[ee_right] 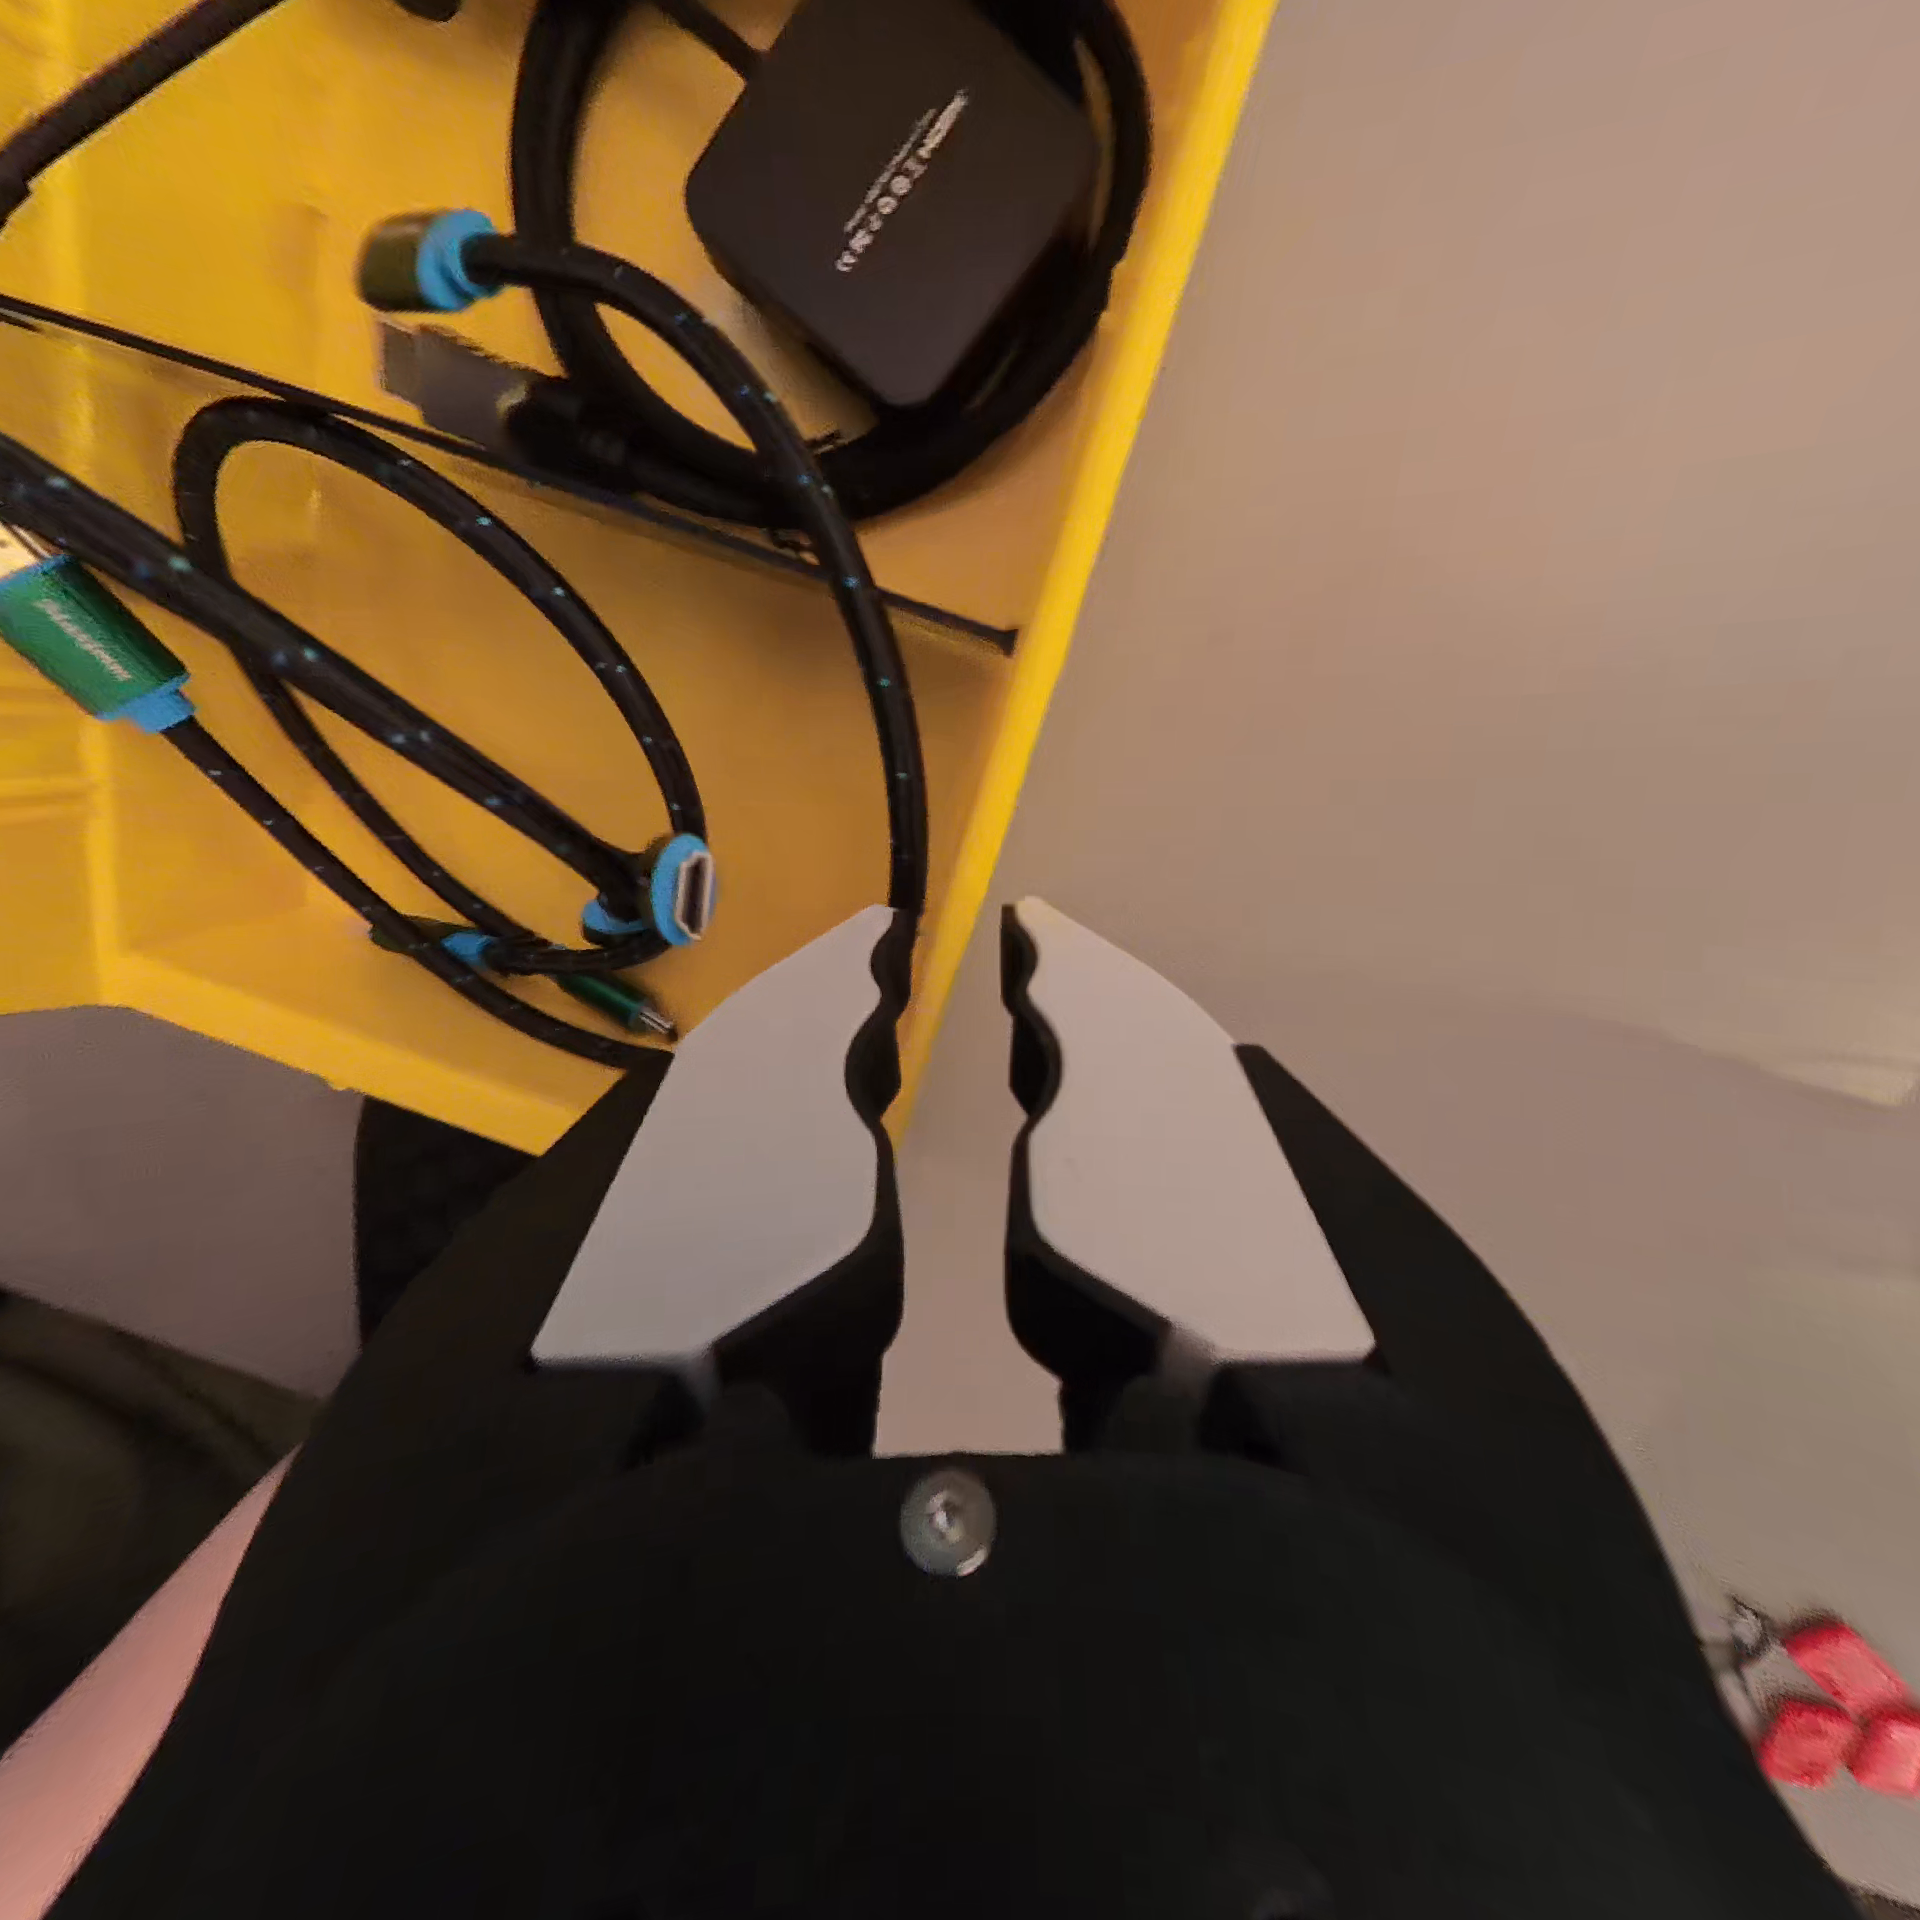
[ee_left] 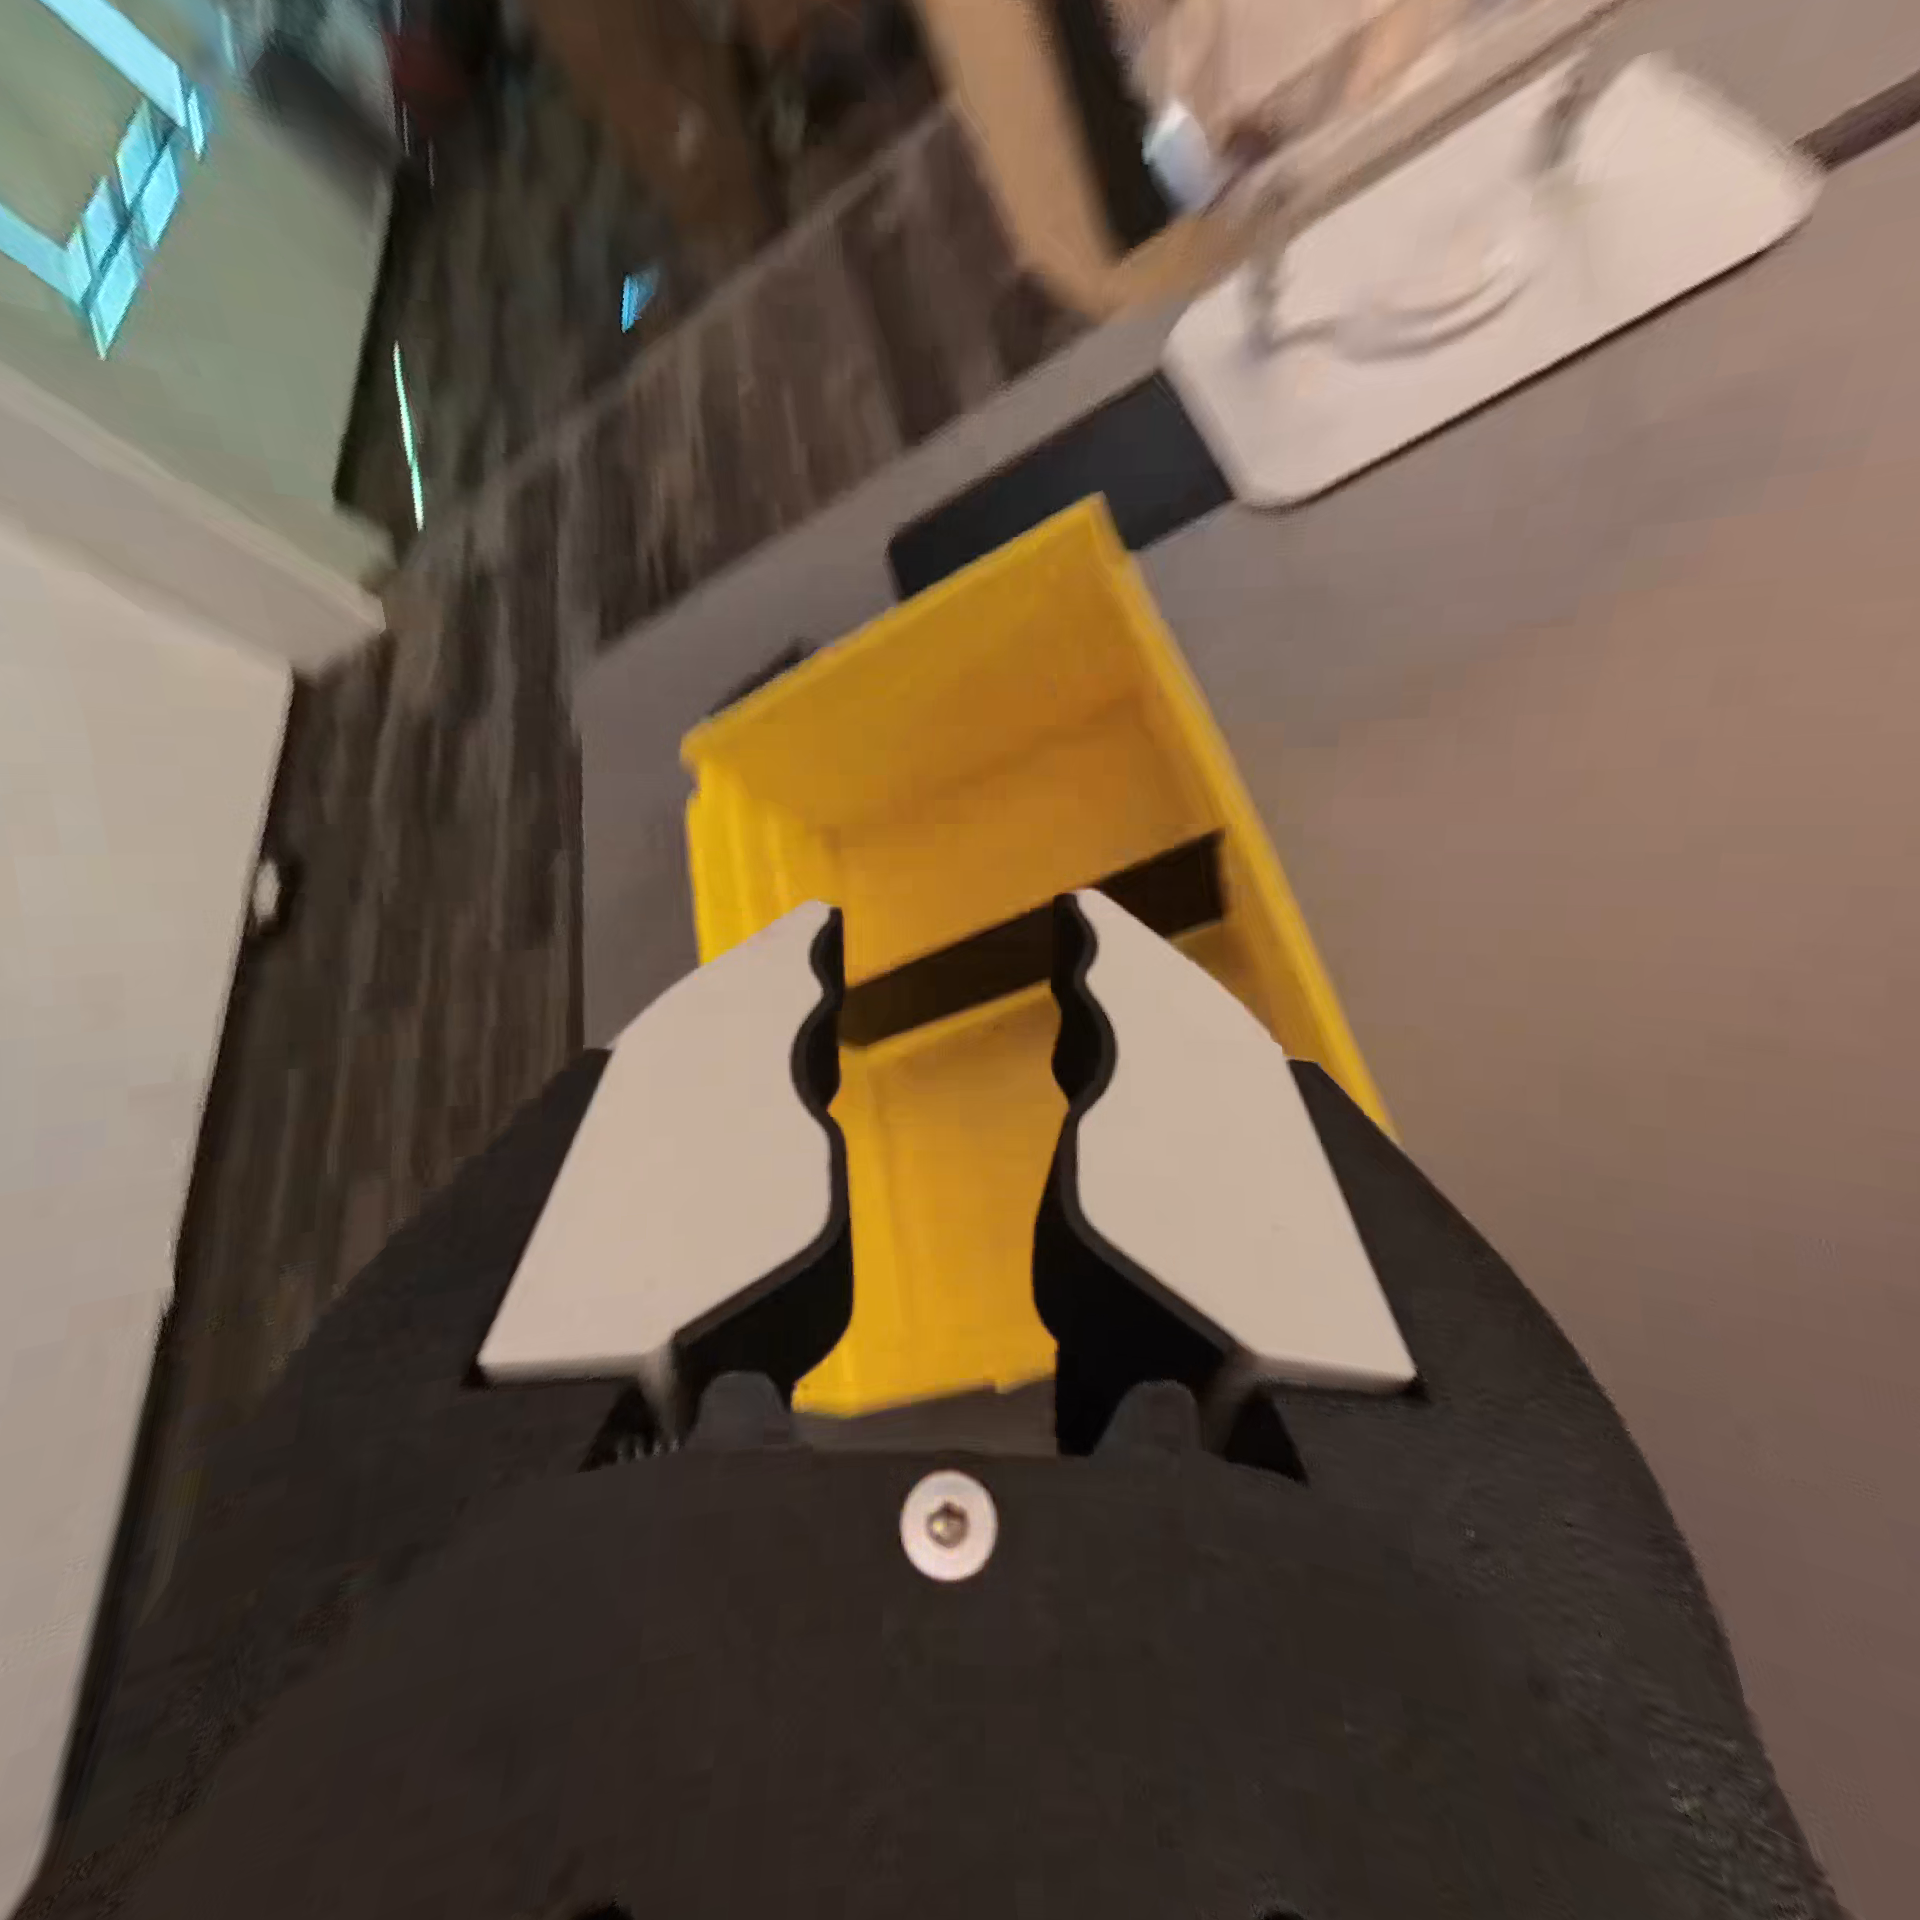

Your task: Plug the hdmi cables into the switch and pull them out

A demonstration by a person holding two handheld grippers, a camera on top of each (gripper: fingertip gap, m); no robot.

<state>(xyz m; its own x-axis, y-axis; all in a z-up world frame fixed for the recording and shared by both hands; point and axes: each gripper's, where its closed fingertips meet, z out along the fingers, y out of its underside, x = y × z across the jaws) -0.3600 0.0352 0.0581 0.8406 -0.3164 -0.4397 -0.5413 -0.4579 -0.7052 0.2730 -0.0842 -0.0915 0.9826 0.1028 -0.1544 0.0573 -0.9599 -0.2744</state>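
**Both tongs spread and empty over the yellow bin**

The right tongs (ee_right: 948, 925) hang spread at the yellow bin's (ee_right: 1101, 499) rim, gripping nothing. The black switch (ee_right: 894, 229) lies inside, well ahead; braided hdmi cables (ee_right: 582, 644) coil between. The left tongs (ee_left: 948, 925), spread too, show only a bare compartment and the worktop (ee_left: 1558, 935).

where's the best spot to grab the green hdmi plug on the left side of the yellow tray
Grip the green plug across its flat metal shell, coming from above with the right gripper. It lies flat on the yellow tray floor, broad face up, so its narrow sides are likely free for the fingers. Avoid the blue collar and braided cable.
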